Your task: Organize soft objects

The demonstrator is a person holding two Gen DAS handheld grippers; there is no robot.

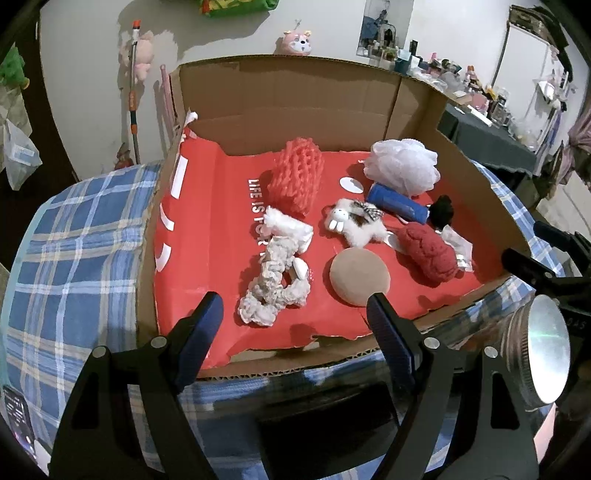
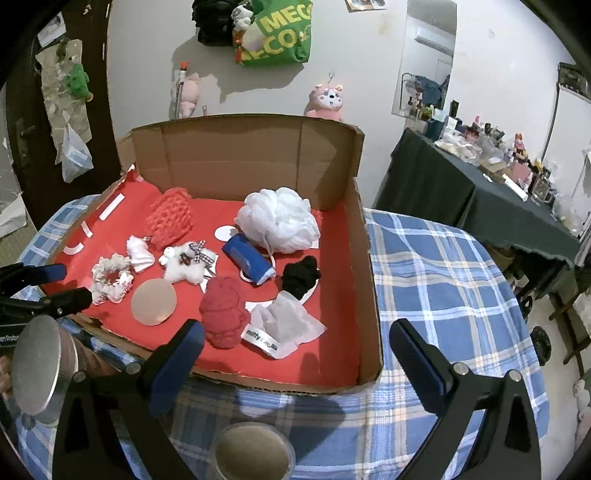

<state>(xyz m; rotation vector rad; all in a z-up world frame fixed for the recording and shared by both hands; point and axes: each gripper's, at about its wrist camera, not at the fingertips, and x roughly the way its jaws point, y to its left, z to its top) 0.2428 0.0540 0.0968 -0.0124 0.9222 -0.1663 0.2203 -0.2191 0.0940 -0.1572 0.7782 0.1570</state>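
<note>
A cardboard box [image 1: 295,92] lined with red paper holds several soft objects. A white scrunchie [image 1: 271,291], a round beige pad [image 1: 359,276], a dark red knit piece [image 1: 428,254], a white plush animal [image 1: 354,221], an orange foam net [image 1: 295,175], a blue roll [image 1: 397,203], a white bath pouf [image 1: 402,166] and a black scrunchie [image 1: 441,210] lie inside. My left gripper [image 1: 293,317] is open above the box's near edge, by the white scrunchie. My right gripper [image 2: 295,349] is open above the near right corner, close to the dark red piece [image 2: 223,314] and a white wrapper [image 2: 284,326].
The box sits on a blue plaid cloth [image 2: 443,280]. A round jar top [image 2: 251,454] shows below the right gripper. A dark table [image 2: 480,192] full of small items stands at the right. Plush toys and a green bag [image 2: 277,33] hang on the wall.
</note>
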